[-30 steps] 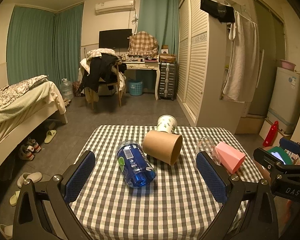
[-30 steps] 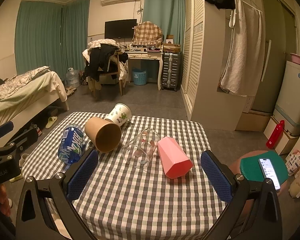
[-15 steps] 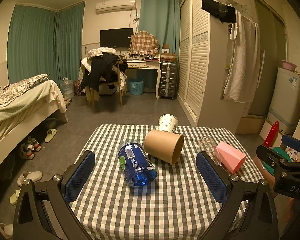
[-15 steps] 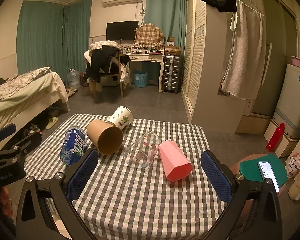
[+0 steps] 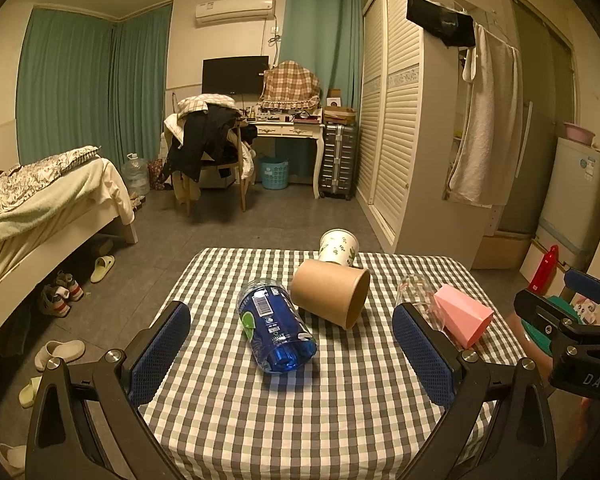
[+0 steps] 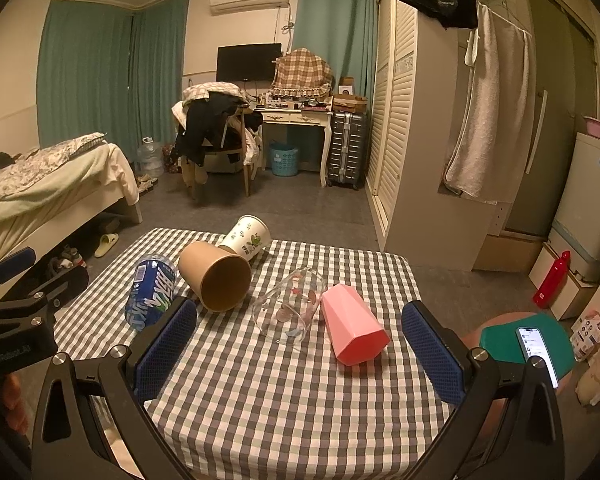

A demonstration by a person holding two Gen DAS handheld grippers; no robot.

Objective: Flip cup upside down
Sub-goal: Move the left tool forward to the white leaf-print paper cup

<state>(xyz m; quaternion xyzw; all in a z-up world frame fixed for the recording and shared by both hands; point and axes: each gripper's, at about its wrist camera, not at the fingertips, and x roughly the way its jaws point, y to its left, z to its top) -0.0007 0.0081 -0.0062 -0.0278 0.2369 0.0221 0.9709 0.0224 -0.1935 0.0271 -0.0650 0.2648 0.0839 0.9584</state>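
Several cups lie on their sides on the checked table (image 5: pixel 300 412) (image 6: pixel 284 412): a blue clear cup (image 5: pixel 276 325) (image 6: pixel 150 294), a brown paper cup (image 5: pixel 331 292) (image 6: pixel 216 280), a white patterned paper cup (image 5: pixel 338 247) (image 6: pixel 248 237), a clear glass (image 5: pixel 416 296) (image 6: pixel 290 306) and a pink faceted cup (image 5: pixel 462 315) (image 6: pixel 352 330). My left gripper (image 5: pixel 292 354) is open and empty, above the table's near side behind the blue cup. My right gripper (image 6: pixel 300 354) is open and empty, behind the glass and the pink cup.
A stool with a green pad and a phone (image 6: pixel 536 344) stands right of the table. A red bottle (image 6: pixel 552 280) and a fridge (image 6: pixel 588 208) are at the far right. A bed (image 5: pixel 40 208) is at the left, a wardrobe (image 5: pixel 412 140) behind the table.
Both grippers have edged forward and slightly up; the cups sit a little lower in view. No cup has moved. Both grippers stay open.
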